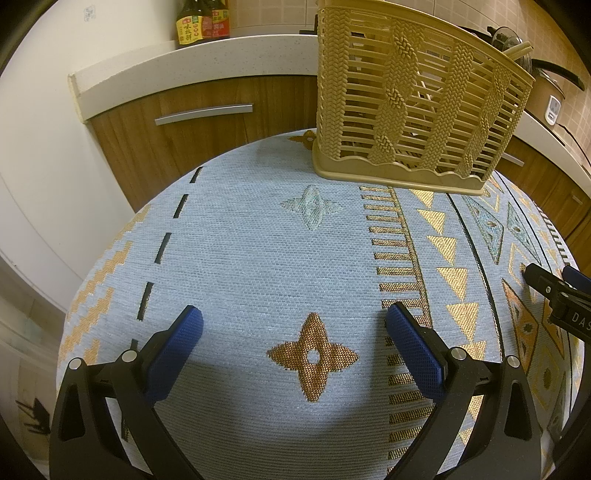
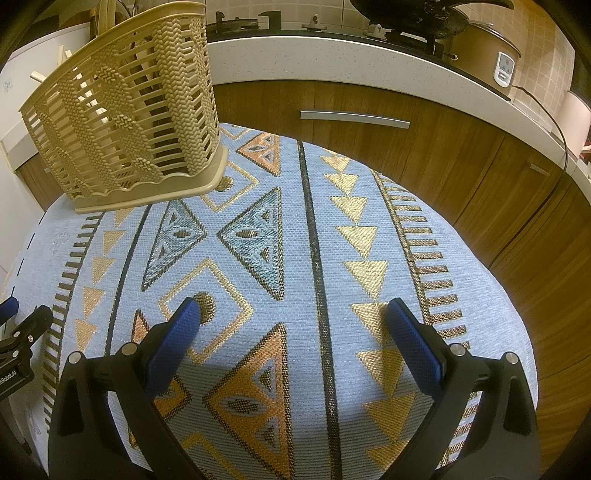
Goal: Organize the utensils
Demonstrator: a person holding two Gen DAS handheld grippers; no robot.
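Note:
A tan slatted utensil basket stands upright at the far edge of the table; in the right wrist view the basket is at the upper left, with wooden utensil ends sticking out of its top. My left gripper hovers open over the patterned cloth, with nothing between its blue pads. My right gripper is also open and empty, low over the cloth. Each gripper shows at the edge of the other's view: the right gripper and the left gripper.
The table wears a light blue woven cloth with gold and orange patterns. Behind it run wooden cabinets under a white counter. On the counter are sauce bottles, a stove with a pan and a rice cooker.

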